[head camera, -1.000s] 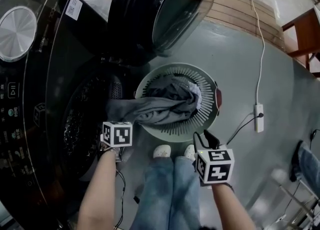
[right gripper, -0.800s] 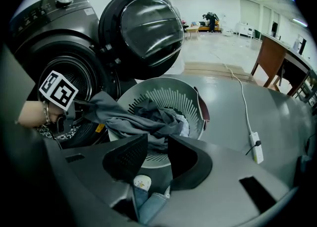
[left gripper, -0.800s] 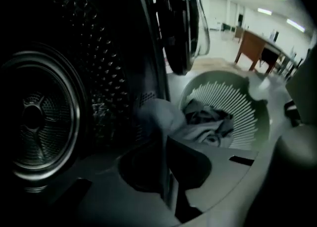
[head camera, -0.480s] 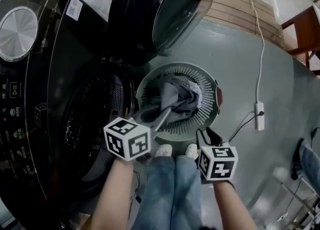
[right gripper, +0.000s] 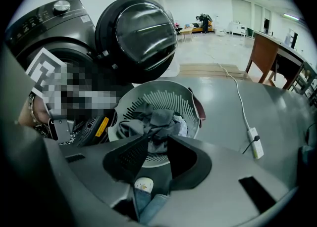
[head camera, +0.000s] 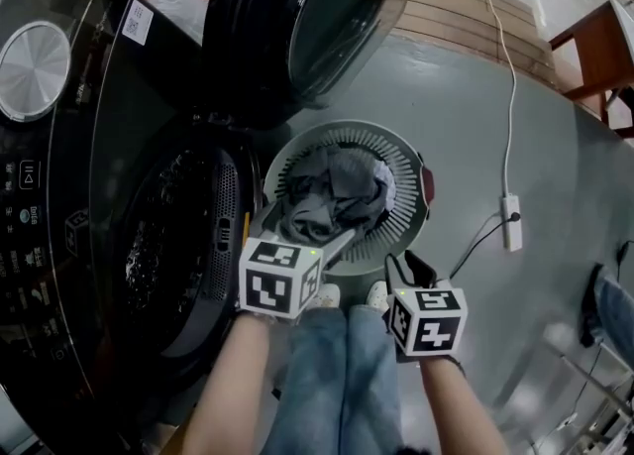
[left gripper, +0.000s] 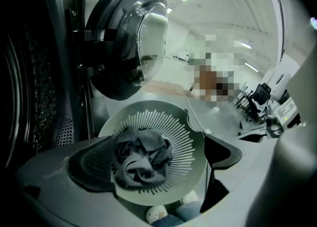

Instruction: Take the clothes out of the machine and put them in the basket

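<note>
A round slotted basket [head camera: 401, 161] stands on the floor before the black washing machine [head camera: 69, 146], whose door [head camera: 307, 17] hangs open. Crumpled grey clothes [head camera: 332, 195] lie inside the basket. My left gripper [head camera: 297, 232] hovers over the basket's near rim. In the left gripper view its jaws [left gripper: 158, 159] have just been opening and stand wide, nothing between them, the clothes [left gripper: 141, 159] below. My right gripper [head camera: 408, 270] hangs at the basket's near right. Its jaws [right gripper: 158, 144] are a little apart and empty. The dark drum [head camera: 178, 245] shows no clothes that I can make out.
The person's shoes [head camera: 322, 296] and jeans are just below the basket, between both grippers. A white power strip [head camera: 511, 223] with its cord lies on the grey floor to the right. A brown wooden table [head camera: 594, 52] stands at the far right, and a wooden step [head camera: 466, 7] behind the basket.
The left gripper swung right from the drum mouth to the basket, pulling the grey garment along. Its jaws let go, and the garment now lies wholly in the basket. The right gripper stayed put.
</note>
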The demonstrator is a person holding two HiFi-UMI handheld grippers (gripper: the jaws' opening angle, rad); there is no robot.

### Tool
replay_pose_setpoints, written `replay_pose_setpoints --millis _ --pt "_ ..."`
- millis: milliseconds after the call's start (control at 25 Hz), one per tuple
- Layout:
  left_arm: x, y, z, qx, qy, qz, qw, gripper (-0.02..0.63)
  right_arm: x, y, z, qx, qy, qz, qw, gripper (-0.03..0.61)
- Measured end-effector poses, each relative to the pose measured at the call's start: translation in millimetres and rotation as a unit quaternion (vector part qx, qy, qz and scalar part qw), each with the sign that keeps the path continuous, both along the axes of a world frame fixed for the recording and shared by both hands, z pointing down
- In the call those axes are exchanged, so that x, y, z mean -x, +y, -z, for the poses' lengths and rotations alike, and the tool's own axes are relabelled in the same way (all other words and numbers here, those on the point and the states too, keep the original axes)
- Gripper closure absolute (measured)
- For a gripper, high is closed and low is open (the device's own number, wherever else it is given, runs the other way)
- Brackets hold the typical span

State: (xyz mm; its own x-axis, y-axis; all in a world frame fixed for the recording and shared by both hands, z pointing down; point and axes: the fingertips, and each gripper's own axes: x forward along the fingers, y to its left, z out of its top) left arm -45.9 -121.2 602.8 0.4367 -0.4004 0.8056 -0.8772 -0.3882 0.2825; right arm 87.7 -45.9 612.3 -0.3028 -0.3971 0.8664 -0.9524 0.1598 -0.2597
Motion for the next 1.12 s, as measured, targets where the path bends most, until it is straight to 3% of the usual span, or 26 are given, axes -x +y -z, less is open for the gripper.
replay_pose_setpoints --millis 360,600,920,1120 --pt "41.6 35.6 4.8 0.009 -0.052 0.047 0.9975 0.076 -6.4 12.4 22.5 -0.002 0.012 -0.031 0.999 0.457" --pt "35.1 46.1 62.7 0.019 -0.058 0.036 0.9975 0.077 -0.3 21.6 83.2 -0.001 0.000 -0.058 0.998 0.459" --pt "35.2 66.5 145.7 0.017 -0.059 0.031 0.9976 0.077 -6.1 36.6 159.6 -0.018 0.032 -0.002 0.999 0.459" --pt "39.9 75.6 185.2 -0.002 -0.052 0.042 0.9978 0.077 -13.0 42.4 206.9 -0.034 0.045 -0.004 0.998 0.459"
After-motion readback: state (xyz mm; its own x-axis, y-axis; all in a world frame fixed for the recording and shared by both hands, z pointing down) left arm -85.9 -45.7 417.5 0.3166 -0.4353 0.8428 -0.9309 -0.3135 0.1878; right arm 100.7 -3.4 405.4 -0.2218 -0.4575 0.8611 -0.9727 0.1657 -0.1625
